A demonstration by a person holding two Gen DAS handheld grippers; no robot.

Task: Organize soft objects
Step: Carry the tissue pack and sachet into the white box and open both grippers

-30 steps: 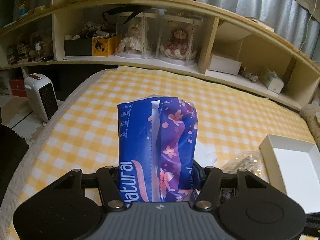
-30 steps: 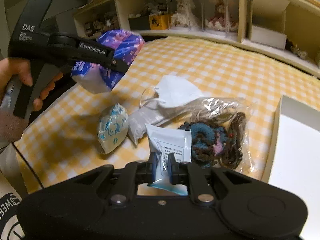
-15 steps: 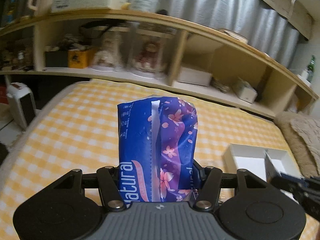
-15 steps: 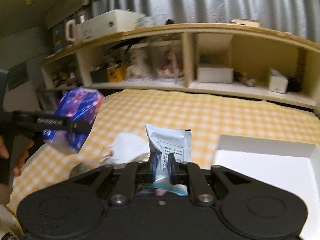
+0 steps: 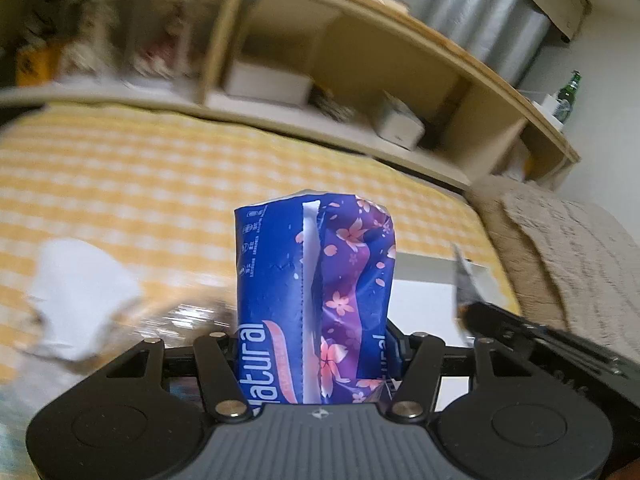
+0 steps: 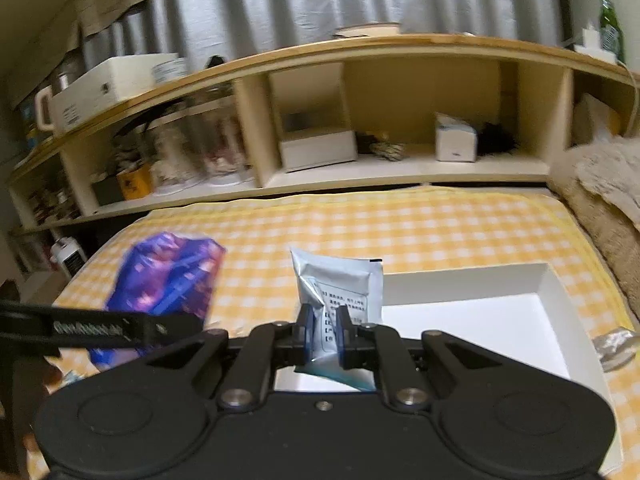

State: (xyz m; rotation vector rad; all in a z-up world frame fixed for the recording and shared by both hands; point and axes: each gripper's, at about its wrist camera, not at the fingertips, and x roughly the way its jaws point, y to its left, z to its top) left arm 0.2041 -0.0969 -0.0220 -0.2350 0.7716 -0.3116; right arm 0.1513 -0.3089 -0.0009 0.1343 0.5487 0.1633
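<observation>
The left tool (image 5: 312, 360) is clamped on a blue and purple tissue pack (image 5: 314, 292) printed with pink blossoms and the word "Natural"; the pack stands upright between the fingers and rises well above them, off the bed. Ahead of this tool spreads the yellow-and-white checked bed cover (image 5: 160, 184), and to its left lies a white, blurred soft item (image 5: 80, 292) on the cover (its exact kind cannot be told). To the tool's right, partly behind the pack, sits a white open box (image 5: 432, 300).

The right tool (image 6: 323, 336) is pinched on a silvery white sachet (image 6: 340, 284) with small printed text; the sachet sticks up from the narrow gap between the fingers, held in the air just in front of the near left corner of the white open box (image 6: 480, 320). From this view, the tissue pack (image 6: 168, 280) shows to the left of the right tool, gripped by the other tool's black arm, near but apart from the sachet. A crumpled clear plastic piece (image 6: 614, 346) rests just beyond the box's right wall.

Behind the bed runs a curved wooden shelf (image 6: 360, 52) holding small boxes and figures (too blurred to name further).
</observation>
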